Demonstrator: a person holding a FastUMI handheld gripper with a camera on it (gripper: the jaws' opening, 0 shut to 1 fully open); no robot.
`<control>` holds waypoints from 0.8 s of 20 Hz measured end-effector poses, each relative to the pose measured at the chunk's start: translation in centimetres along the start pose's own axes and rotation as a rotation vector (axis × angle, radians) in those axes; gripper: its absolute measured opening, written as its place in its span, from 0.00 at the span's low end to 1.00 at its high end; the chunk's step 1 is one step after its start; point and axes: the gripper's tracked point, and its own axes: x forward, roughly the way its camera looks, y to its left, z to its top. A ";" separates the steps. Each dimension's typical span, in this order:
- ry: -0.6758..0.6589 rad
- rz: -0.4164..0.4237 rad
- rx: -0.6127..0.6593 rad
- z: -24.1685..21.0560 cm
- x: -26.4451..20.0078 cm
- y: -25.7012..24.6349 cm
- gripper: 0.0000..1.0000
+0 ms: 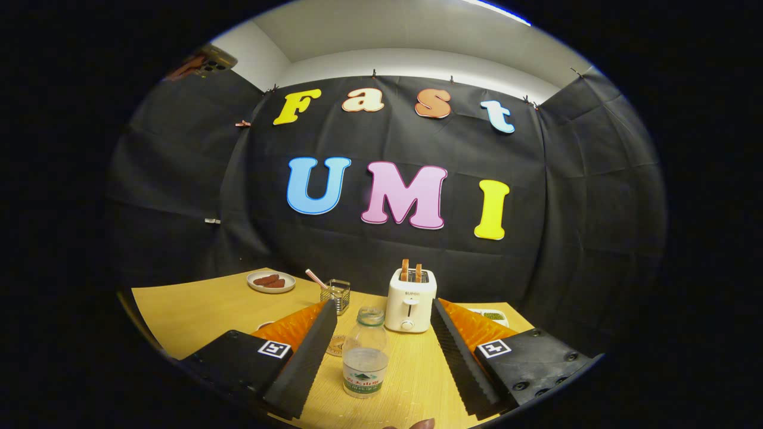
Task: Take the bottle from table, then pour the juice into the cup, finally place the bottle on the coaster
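Note:
A small clear plastic bottle (365, 353) with a green and white label stands upright on the wooden table (197, 310), partly filled with clear liquid. It sits between my two fingers, nearer the left one, and neither touches it. My gripper (384, 310) is open wide. A square glass cup (337, 294) with a striped straw stands beyond the left fingertip. A round coaster (335, 345) lies just left of the bottle, partly hidden by the left finger.
A white toaster (410, 301) with two slices in it stands right behind the bottle. A plate (271, 282) of sausages is at the far left, and a small dish (492, 316) shows beyond the right finger. The black cloth wall closes the back.

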 end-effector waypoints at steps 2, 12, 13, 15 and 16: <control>0.025 0.005 0.005 -2.6 0.6 0.3 0.97; 0.087 0.028 0.020 -11.4 4.3 1.5 0.97; 0.088 0.032 0.015 -11.6 4.6 1.6 0.97; 0.080 0.034 -0.001 -11.9 5.1 1.9 0.98; 0.083 0.031 -0.001 -12.3 5.5 1.8 0.97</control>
